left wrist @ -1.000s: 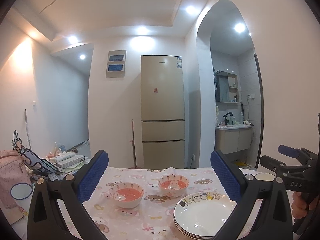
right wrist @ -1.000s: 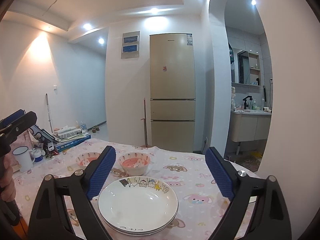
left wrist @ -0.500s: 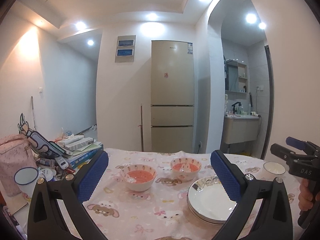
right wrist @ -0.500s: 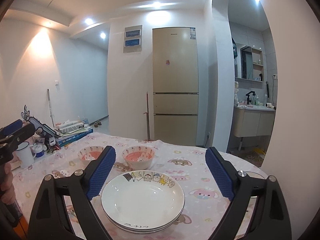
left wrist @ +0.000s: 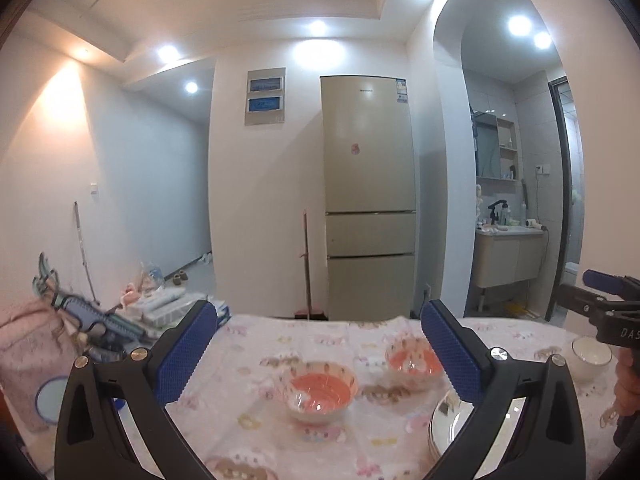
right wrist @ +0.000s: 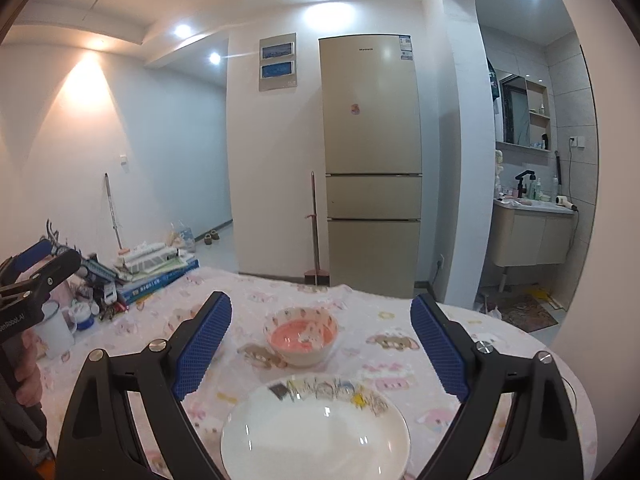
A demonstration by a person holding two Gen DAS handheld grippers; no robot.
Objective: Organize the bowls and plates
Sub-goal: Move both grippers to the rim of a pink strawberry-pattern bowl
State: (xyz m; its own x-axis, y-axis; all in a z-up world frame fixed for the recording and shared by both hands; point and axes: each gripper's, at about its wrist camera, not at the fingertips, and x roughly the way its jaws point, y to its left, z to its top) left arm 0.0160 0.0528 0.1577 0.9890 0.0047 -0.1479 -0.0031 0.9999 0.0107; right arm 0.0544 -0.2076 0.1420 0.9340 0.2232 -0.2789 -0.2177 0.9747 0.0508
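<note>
In the left wrist view my left gripper [left wrist: 320,344] hangs open over the pink cartoon tablecloth [left wrist: 256,360], empty. Beyond it stands a white bowl with an orange inside [left wrist: 320,390]. A second such bowl [left wrist: 408,360] and the stack of white plates [left wrist: 444,424] are partly hidden by its right finger. My right gripper [right wrist: 322,346] is open and empty too, above the plate stack [right wrist: 316,428], with one orange bowl [right wrist: 302,336] behind it. Each gripper shows at the other view's edge: the right gripper [left wrist: 588,290] and the left gripper [right wrist: 48,264].
A small white cup [left wrist: 592,356] stands at the table's right. Books [right wrist: 156,272], a white mug [right wrist: 56,328] and clutter crowd the left end, beside a pink bag [left wrist: 28,356]. A fridge [right wrist: 372,168] stands beyond the table's far edge.
Both grippers have slid left, so bowls and plates sit further right in each view. One bowl has gone behind the right gripper's left finger. Both stay open.
</note>
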